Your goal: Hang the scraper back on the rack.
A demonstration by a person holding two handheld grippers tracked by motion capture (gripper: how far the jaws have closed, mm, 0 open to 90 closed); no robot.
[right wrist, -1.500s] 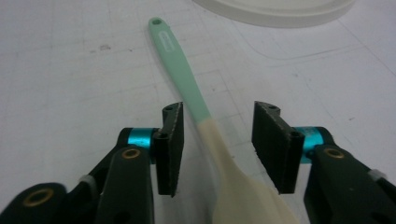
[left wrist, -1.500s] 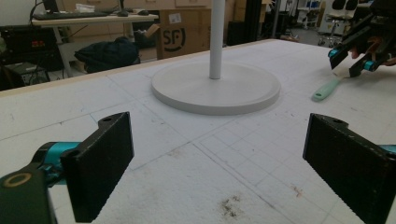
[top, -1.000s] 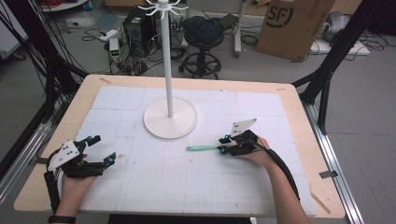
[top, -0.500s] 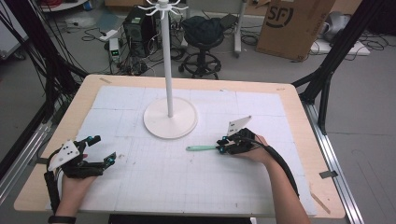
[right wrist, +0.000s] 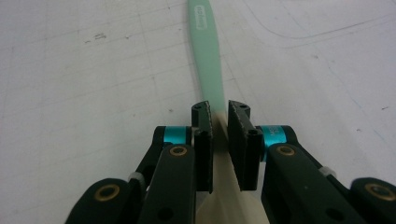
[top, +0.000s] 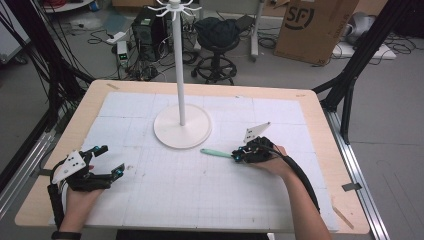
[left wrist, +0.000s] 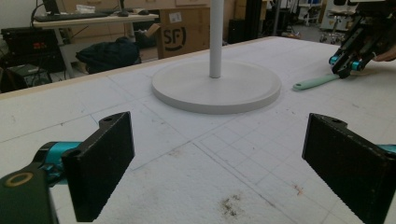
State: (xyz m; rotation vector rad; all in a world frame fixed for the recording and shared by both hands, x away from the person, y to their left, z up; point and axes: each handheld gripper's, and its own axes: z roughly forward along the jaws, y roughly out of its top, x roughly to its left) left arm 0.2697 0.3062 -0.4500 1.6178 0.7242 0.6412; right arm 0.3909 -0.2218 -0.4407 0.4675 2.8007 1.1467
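Observation:
A mint-green utensil (top: 215, 152) with a pale cream end lies flat on the white gridded mat (top: 200, 200), just right of the stand's base. My right gripper (top: 238, 156) is at its cream end. In the right gripper view the jaws stand nearly together and pinch the utensil (right wrist: 203, 37) where green turns to cream; the right gripper (right wrist: 219, 116) is shut on it. My left gripper (top: 111, 160) rests at the mat's near left, wide open with nothing between its jaws (left wrist: 224, 163). From there the utensil (left wrist: 313, 84) and the right gripper (left wrist: 345, 67) appear far off to the right.
A white stand with a round base (top: 182, 132) and a tall pole (top: 177, 60) occupies the mat's middle back, seen again as the base (left wrist: 217, 86). The wooden table edge (top: 345, 200) frames the mat. Beyond the table are a stool, cables and a cardboard box (top: 312, 27).
The right hand and its gripper have shifted slightly to the left along the utensil. The utensil and the left gripper have stayed where they were.

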